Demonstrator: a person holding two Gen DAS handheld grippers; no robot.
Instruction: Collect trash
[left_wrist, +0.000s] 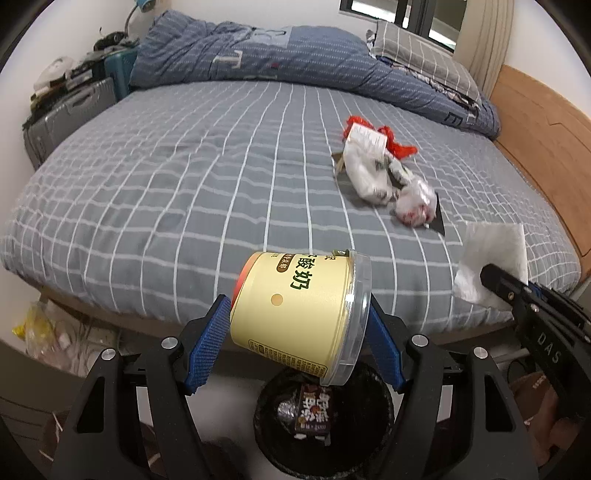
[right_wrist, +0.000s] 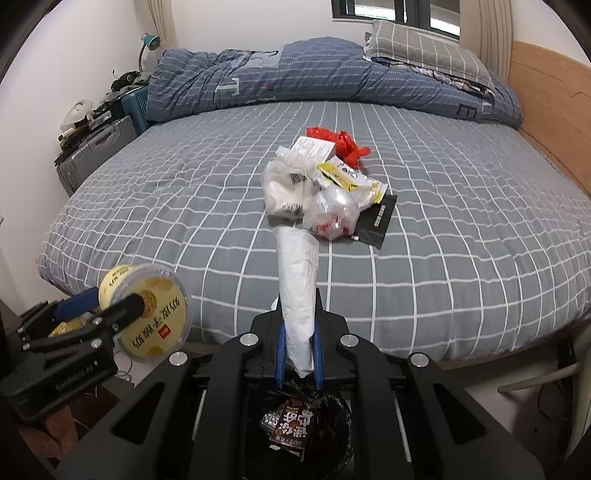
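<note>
Left tongs (left_wrist: 299, 325): clamped on a yellow yogurt tub (left_wrist: 295, 314), blue pads on its base end and lid end. Tub lies on its side, tilted, clear lid toward the right. It hangs just off the near edge of the bed (left_wrist: 184, 184), directly above the trash bin (left_wrist: 266, 435).

Right tongs (right_wrist: 298, 347): pinched together on a white tissue (right_wrist: 297, 288), which stands up out of them as a long cone. Lower end of the tissue pokes down past the pads, over the bin. In the left wrist view the tissue shows as a flat white sheet to the right of the tub.

Trash bin: black liner, on the floor at the foot of the bed, below both tongs. Inside, a dark snack box (right_wrist: 291, 428) with white lettering and a crumpled bit of foil just beside it.

On the bed, well beyond the bin, near the middle of the mattress: one pile of trash (right_wrist: 321, 188). Crumpled white plastic bags, a clear bag with red marks, a yellow-and-white wrapper, a flat black packet (right_wrist: 376, 221) under the near side, red plastic (right_wrist: 340, 142) at the far side.

Bed head: blue quilt bunched up, grey checked pillow (right_wrist: 424, 51).
</note>
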